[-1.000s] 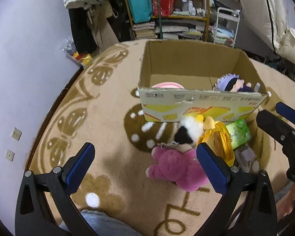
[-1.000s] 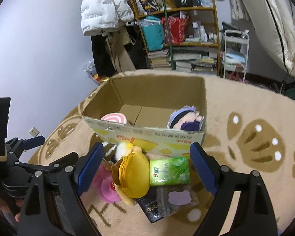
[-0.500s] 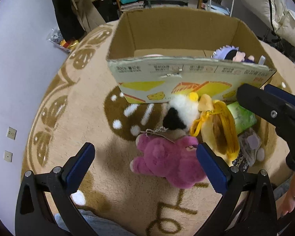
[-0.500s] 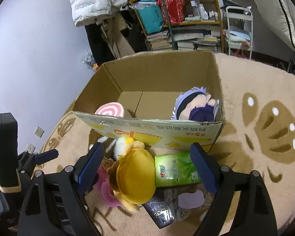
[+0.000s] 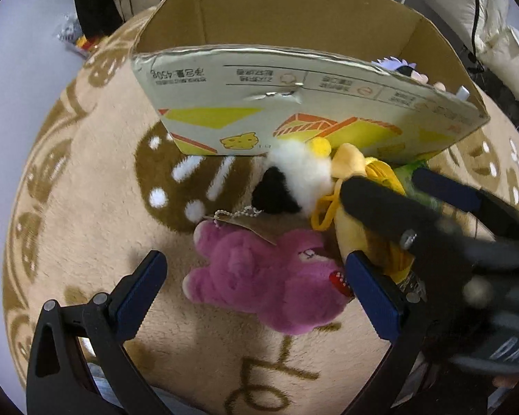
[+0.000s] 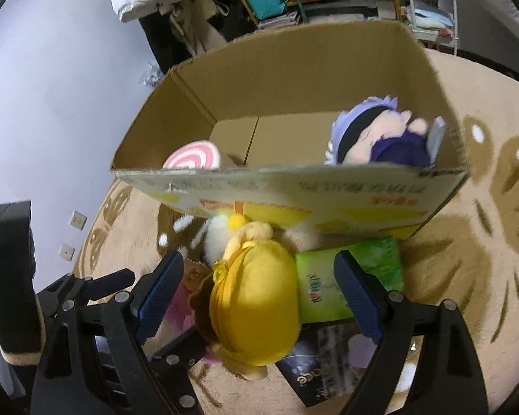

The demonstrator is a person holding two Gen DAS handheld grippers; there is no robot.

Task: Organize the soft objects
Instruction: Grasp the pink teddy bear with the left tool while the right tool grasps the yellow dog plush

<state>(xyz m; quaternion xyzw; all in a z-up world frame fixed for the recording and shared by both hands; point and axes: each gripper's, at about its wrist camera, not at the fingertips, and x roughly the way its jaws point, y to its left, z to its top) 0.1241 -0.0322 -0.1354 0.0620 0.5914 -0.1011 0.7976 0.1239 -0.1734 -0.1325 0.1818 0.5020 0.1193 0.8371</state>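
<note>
Left gripper [image 5: 256, 287] gapes wide around the pink plush [image 5: 270, 276], clamping nothing; right gripper [image 6: 257, 290] equally wide over the yellow plush [image 6: 256, 301], green pack [image 6: 349, 280] at its right finger. Farther, the cardboard box [image 6: 294, 186] holds a purple-haired doll [image 6: 377, 138] and pink swirl cushion [image 6: 193, 155]

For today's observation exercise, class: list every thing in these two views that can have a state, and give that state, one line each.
Cardboard box: open-topped, upright on the rug.
Purple-haired doll: inside the box, right end.
Pink swirl plush: inside the box, left end.
Pink plush bear: lying on the rug, ungripped.
Yellow plush: on the rug, ungripped.
Green tissue pack: lying flat outside the box.
Left gripper: open.
Right gripper: open.
</note>
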